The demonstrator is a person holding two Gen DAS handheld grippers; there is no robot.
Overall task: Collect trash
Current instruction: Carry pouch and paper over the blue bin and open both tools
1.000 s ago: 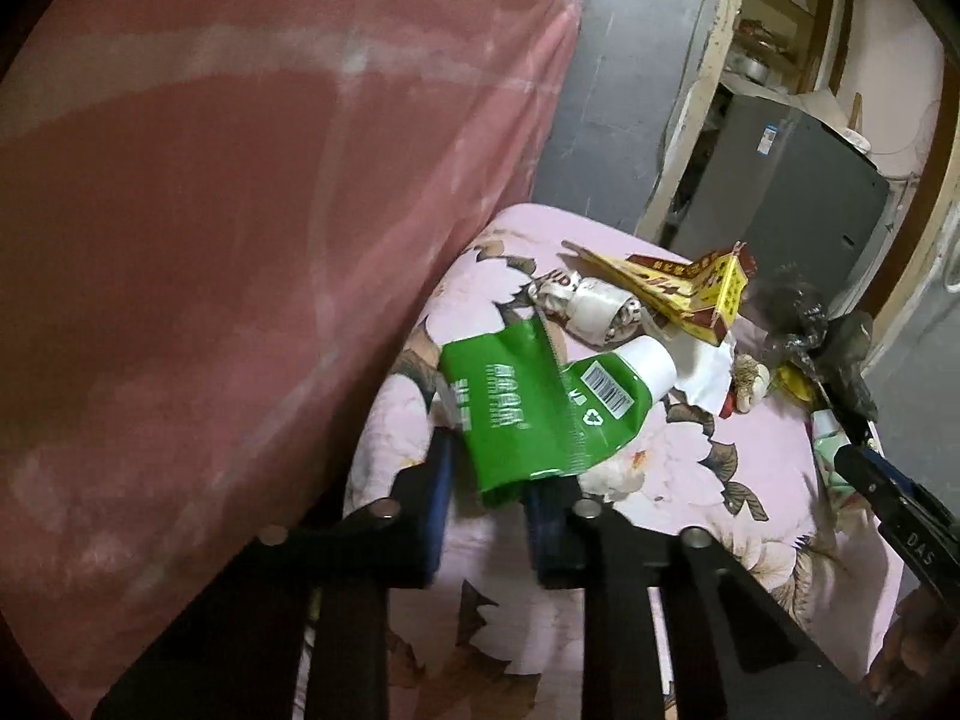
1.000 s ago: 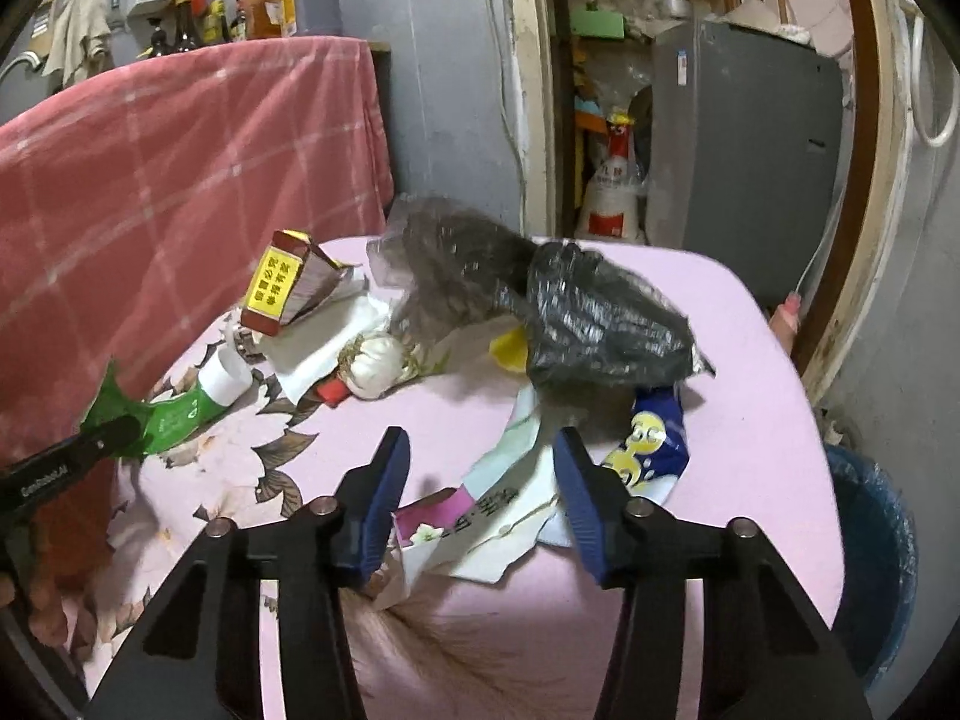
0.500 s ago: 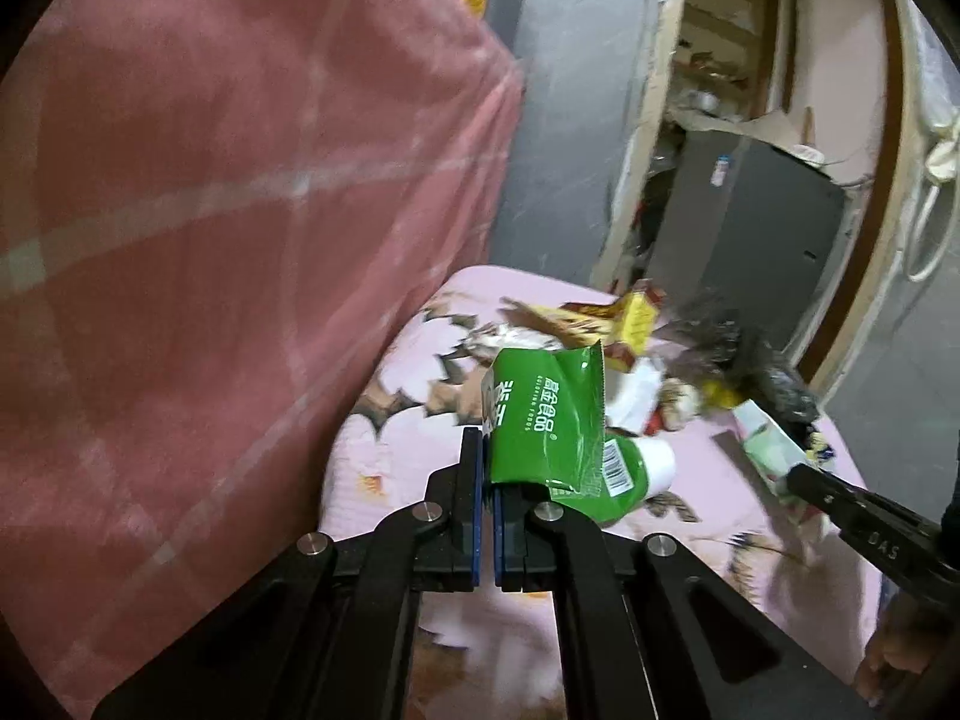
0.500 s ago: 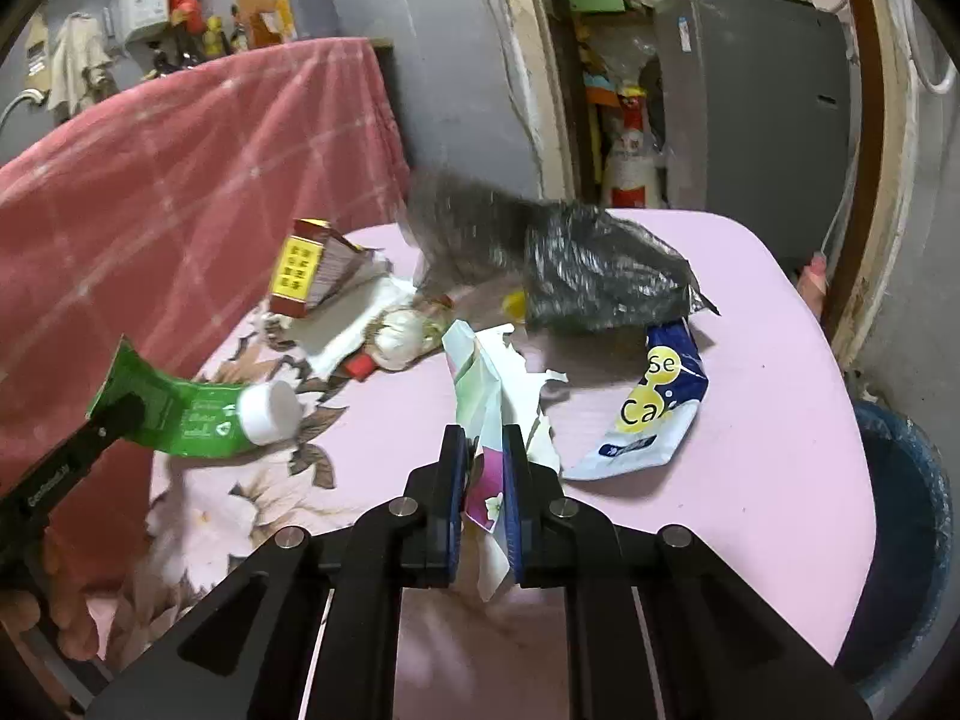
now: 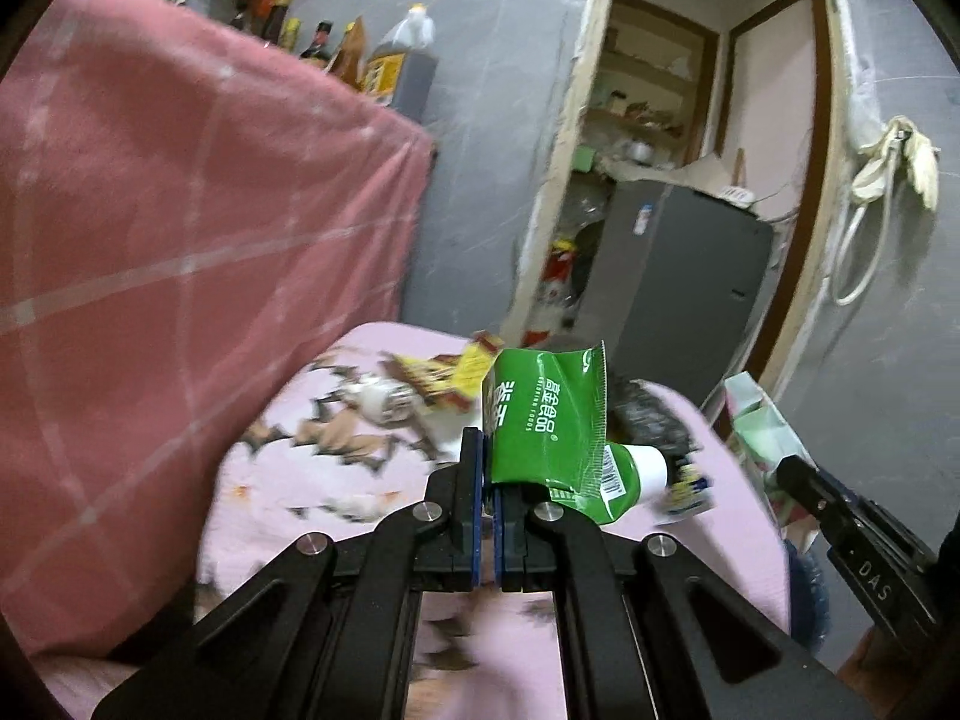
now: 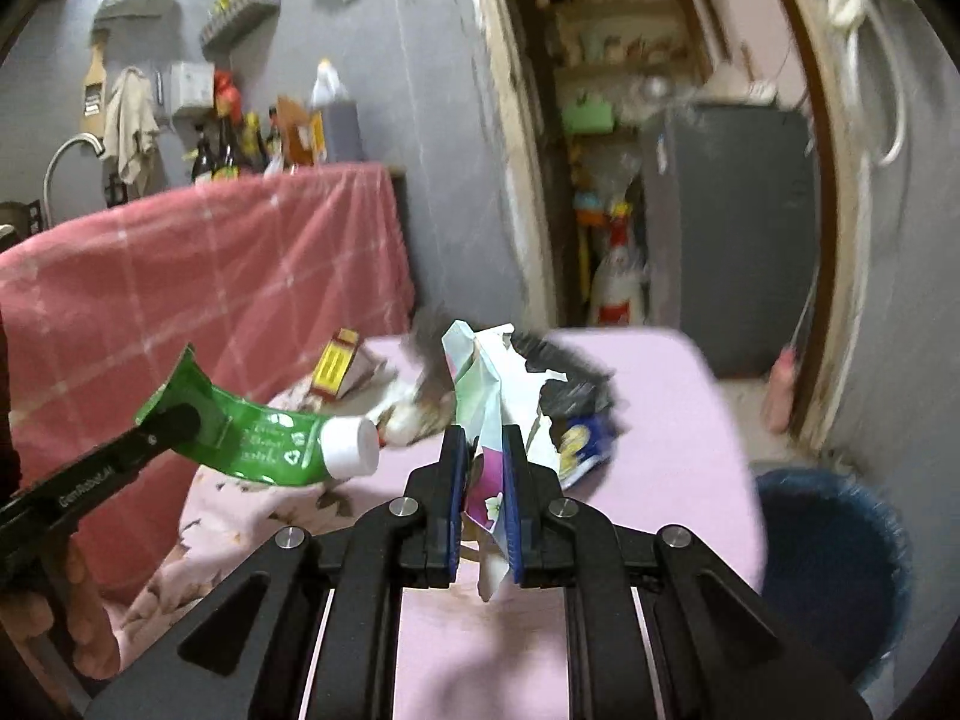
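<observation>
The squashed green plastic tube with a white cap [image 5: 555,441] is clamped by its flat tail in the left gripper [image 5: 487,462], and a torn white-and-pink paper wrapper [image 6: 487,420] is pinched in the right gripper [image 6: 483,468], both held above the pink table [image 6: 648,396]. The dark blue round bin [image 6: 834,576] sits low to the right past the table edge, nearer the right gripper, so that one's probably dumped first.

Grey walls [image 5: 480,120]; open doorway [image 6: 630,180]; grey cabinet [image 5: 684,276] inside; red checked cloth [image 6: 240,276] left.

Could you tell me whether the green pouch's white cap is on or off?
On: the white cap sits screwed over the spout of the green pouch, held by the left gripper.
</observation>
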